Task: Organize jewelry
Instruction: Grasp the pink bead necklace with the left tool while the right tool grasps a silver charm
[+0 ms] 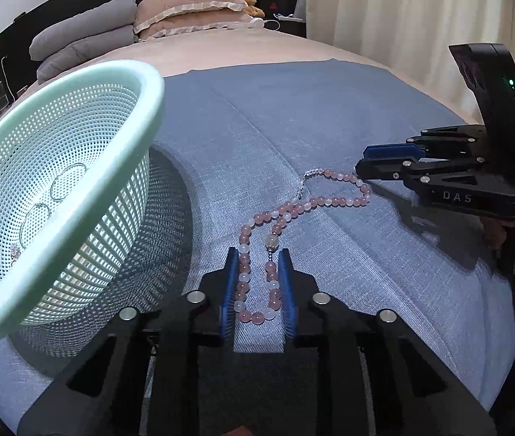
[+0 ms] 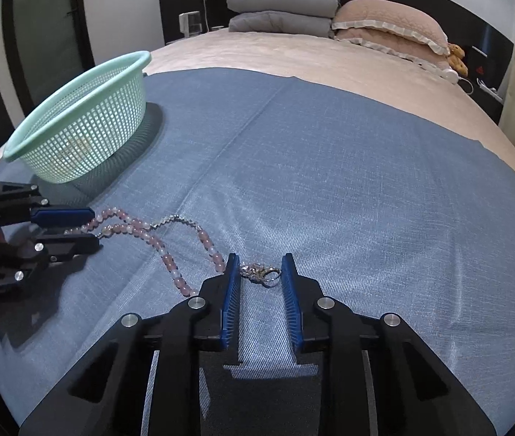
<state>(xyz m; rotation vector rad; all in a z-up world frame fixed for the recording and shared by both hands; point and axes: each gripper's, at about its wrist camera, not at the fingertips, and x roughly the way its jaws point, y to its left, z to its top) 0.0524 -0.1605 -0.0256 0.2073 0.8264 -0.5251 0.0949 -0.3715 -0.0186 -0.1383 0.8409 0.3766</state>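
Blue cloth lies open rightward; the mint basket blocks the left.

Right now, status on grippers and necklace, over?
Left gripper shut on looped end of bead necklace. Right gripper shut on its clasp end. Necklace flat on blue cloth, green basket beside; nothing in the way.

My left gripper sits low on the blue cloth, its blue pads flanking the near loop of the pink bead necklace. My right gripper meets the far end. A mint mesh basket stands left, wire hoops inside.
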